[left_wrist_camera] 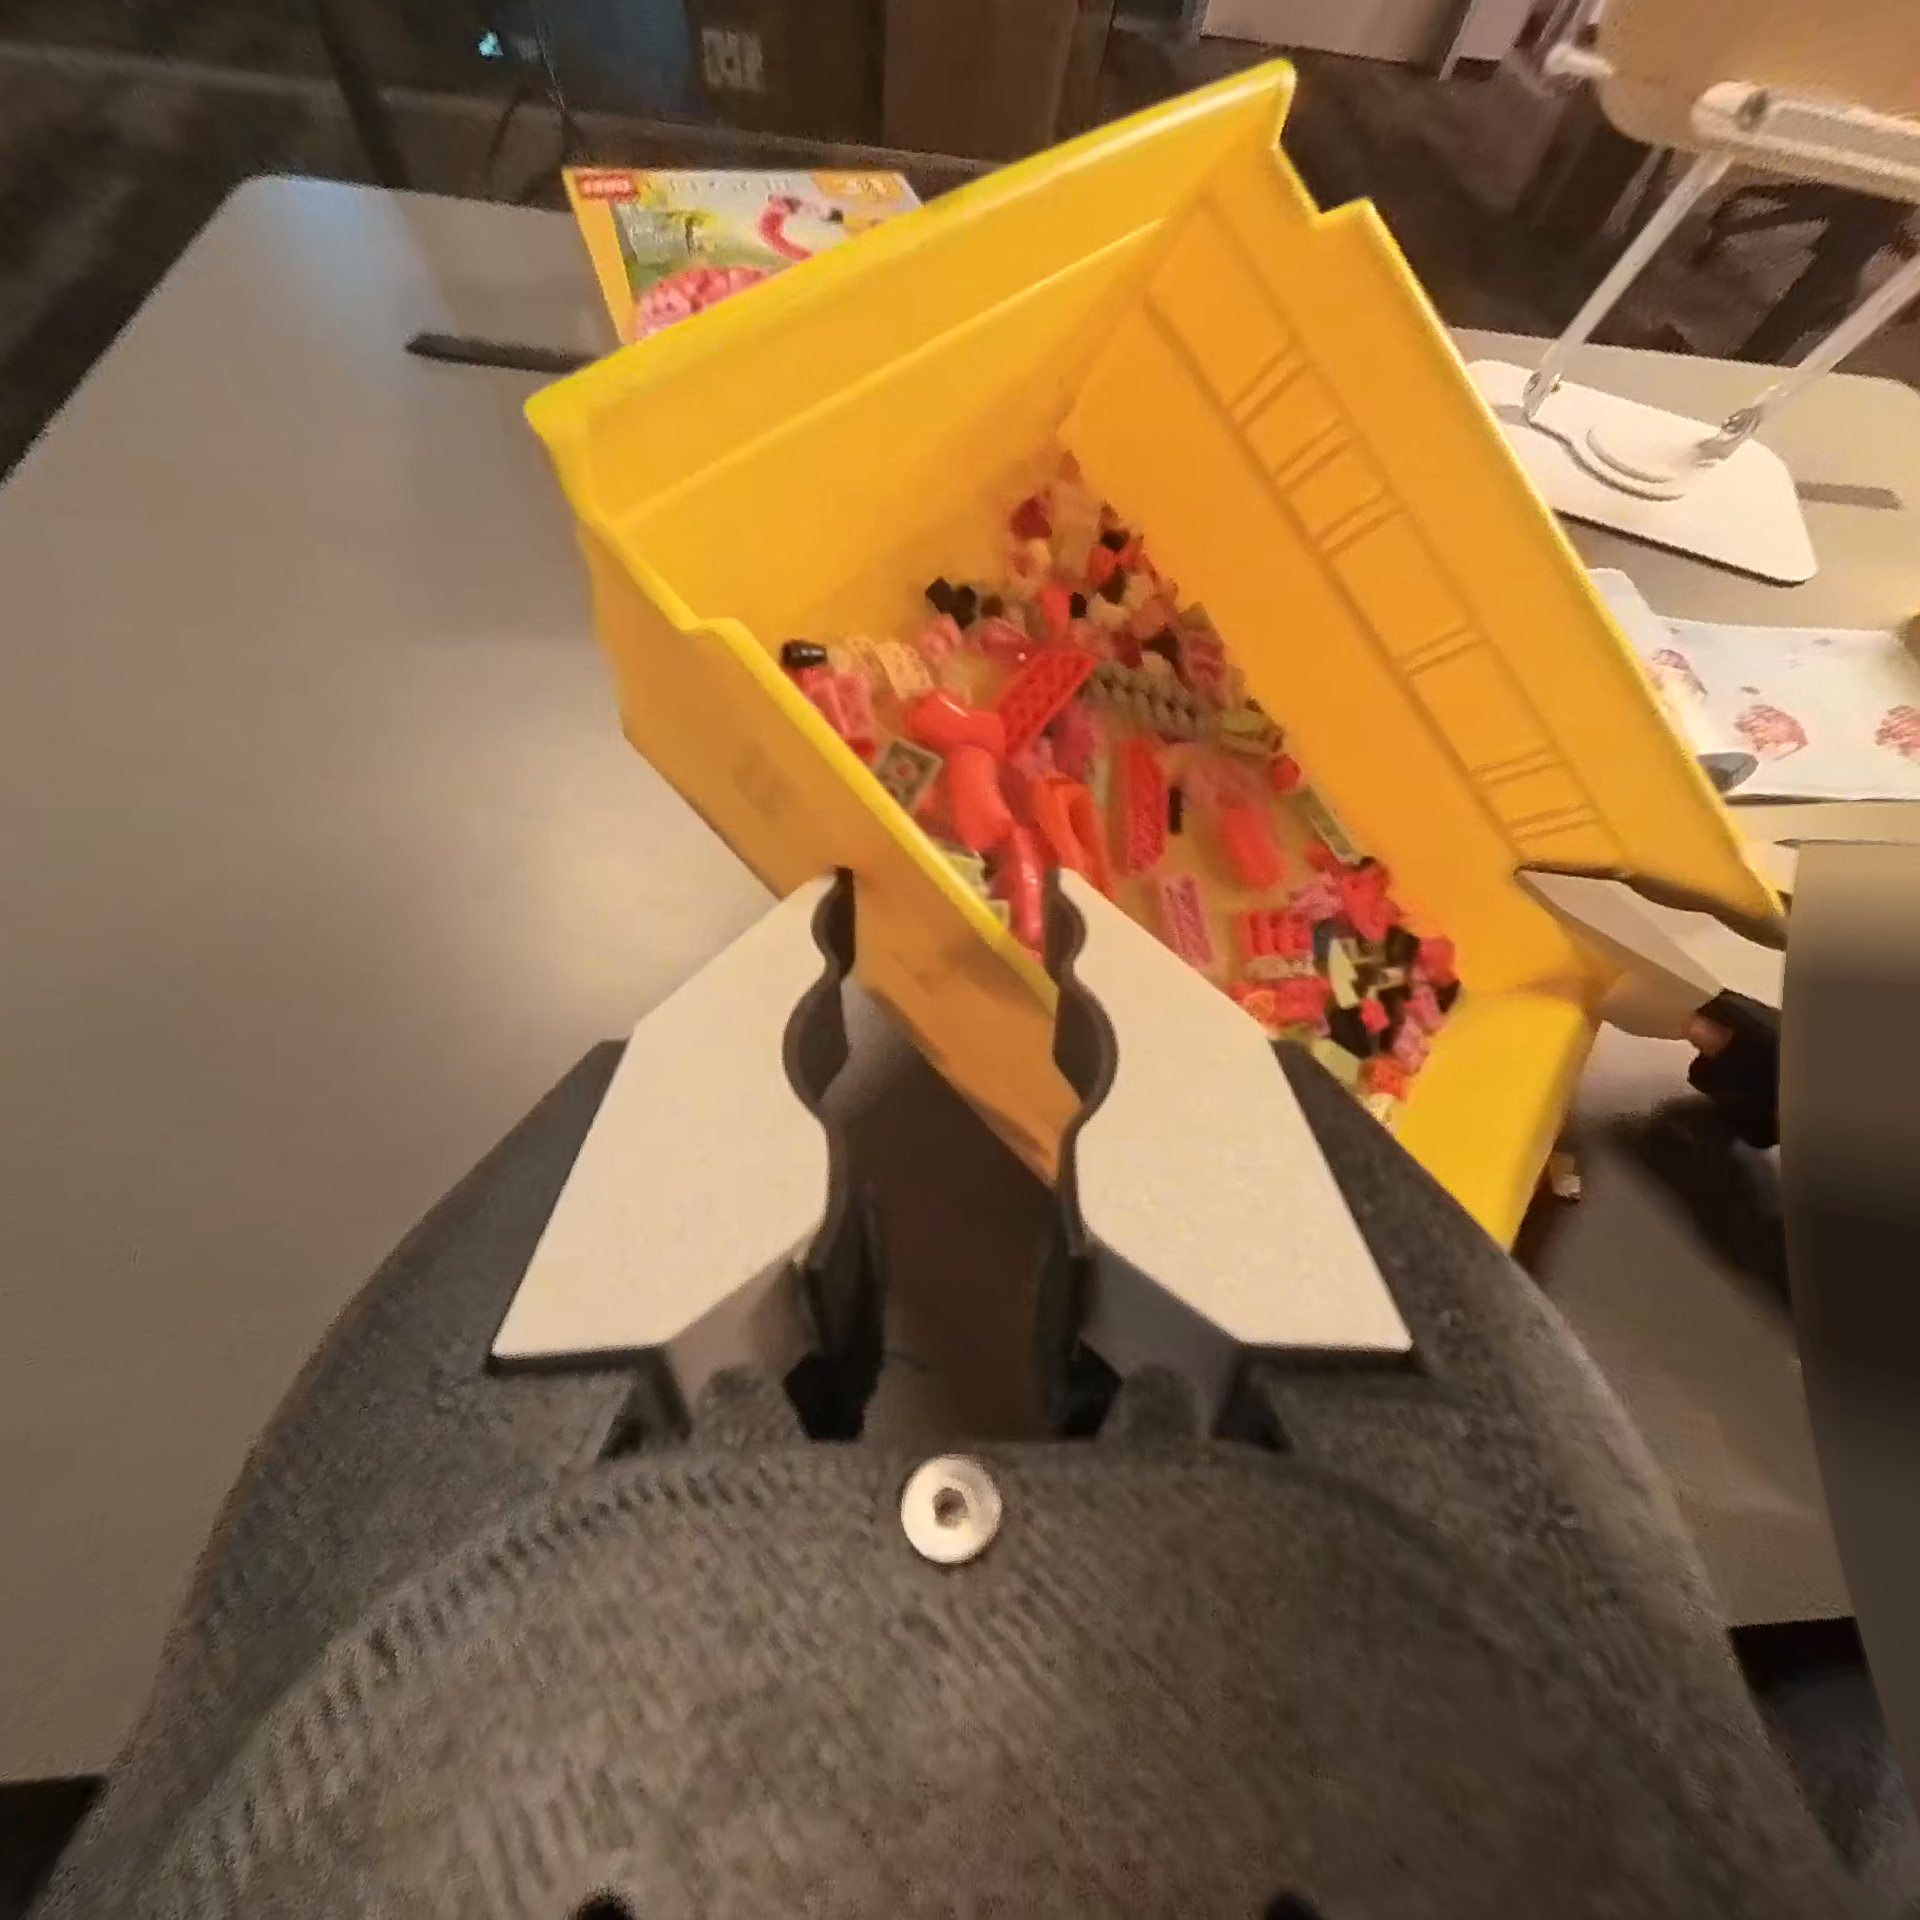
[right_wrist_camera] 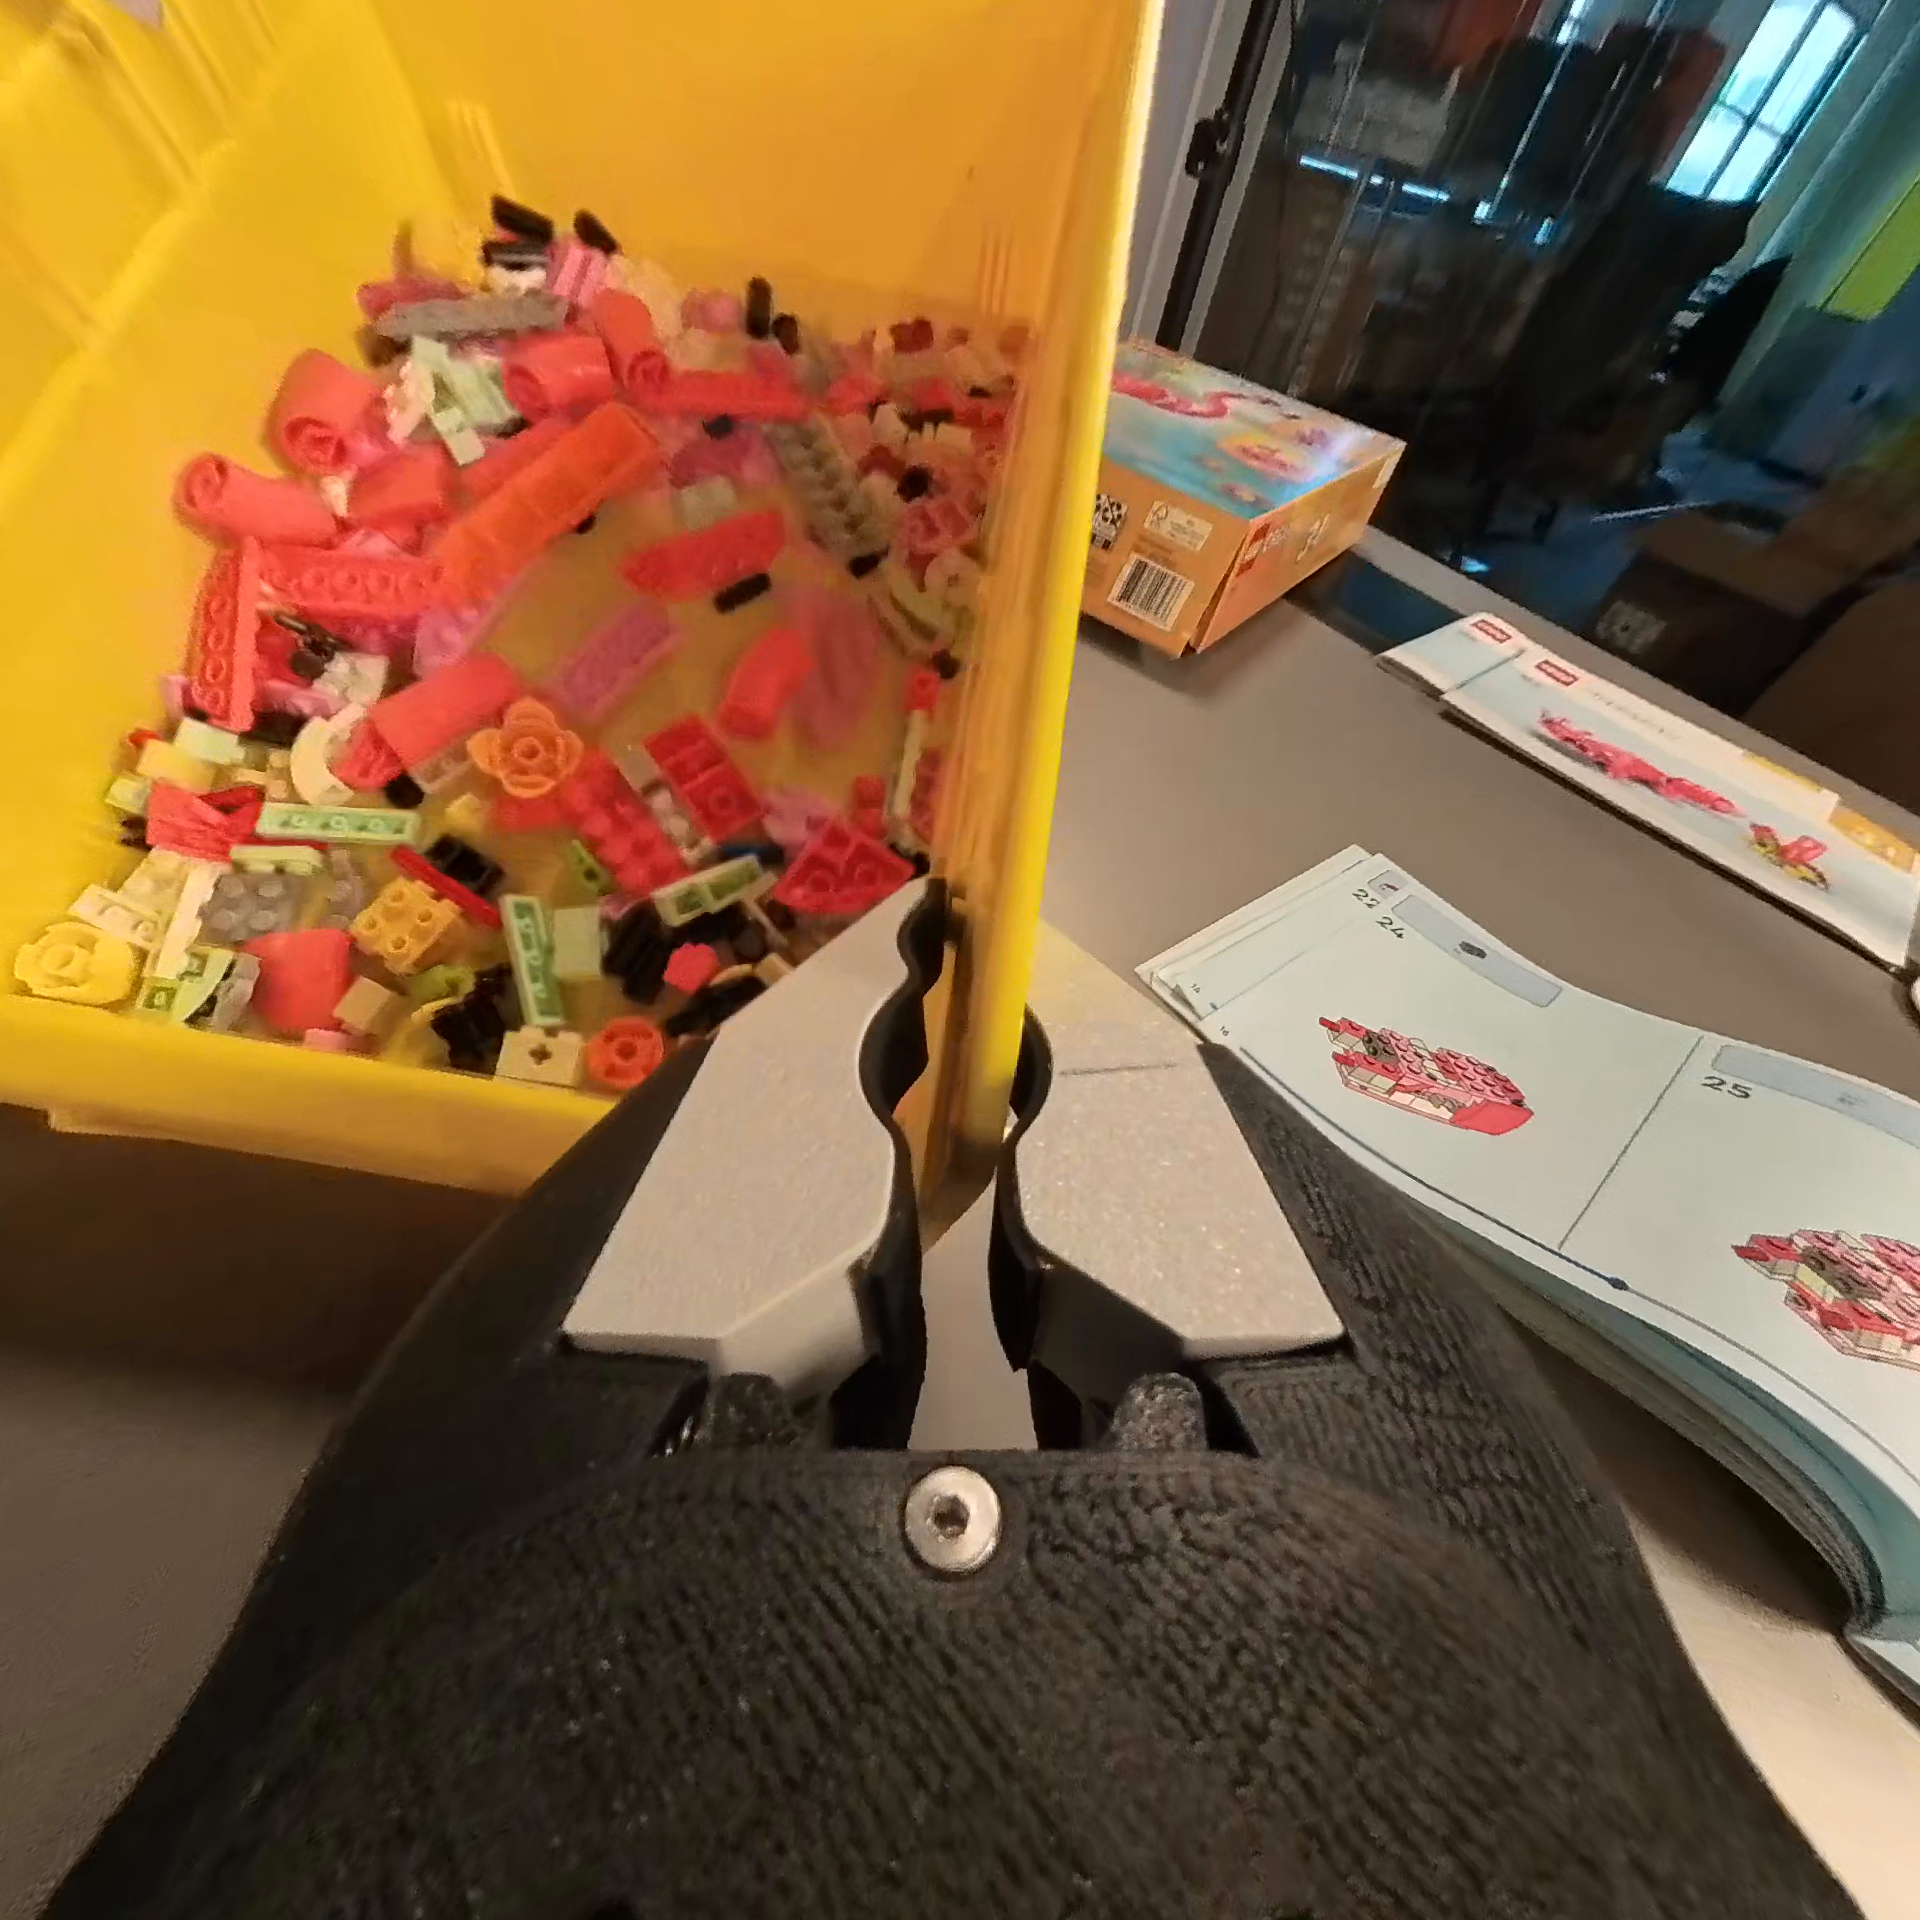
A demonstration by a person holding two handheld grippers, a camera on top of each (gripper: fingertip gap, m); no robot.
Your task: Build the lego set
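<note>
Here the right hand-held gripper (right_wrist_camera: 971, 935) pinches one wall of the yellow bin (right_wrist_camera: 810, 156), its pads pressed on both faces, while the left hand-held gripper (left_wrist_camera: 951, 914) stands spread astride the opposite wall. The bin, tilted above the bench (left_wrist_camera: 260, 623), holds loose bricks (right_wrist_camera: 540, 665). A booklet (right_wrist_camera: 1558, 1122) lies open beside it, a box (right_wrist_camera: 1236, 499) near the bench's far edge.

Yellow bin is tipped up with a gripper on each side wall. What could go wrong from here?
1. The bricks lie loose and piled toward the low end of the yellow bin; more tilt may spill them over the rim.
2. The left gripper straddles one wall with its fingers apart, so the bin may slip or twist.
3. The open booklet lies beside the right gripper and could get snagged.
</note>
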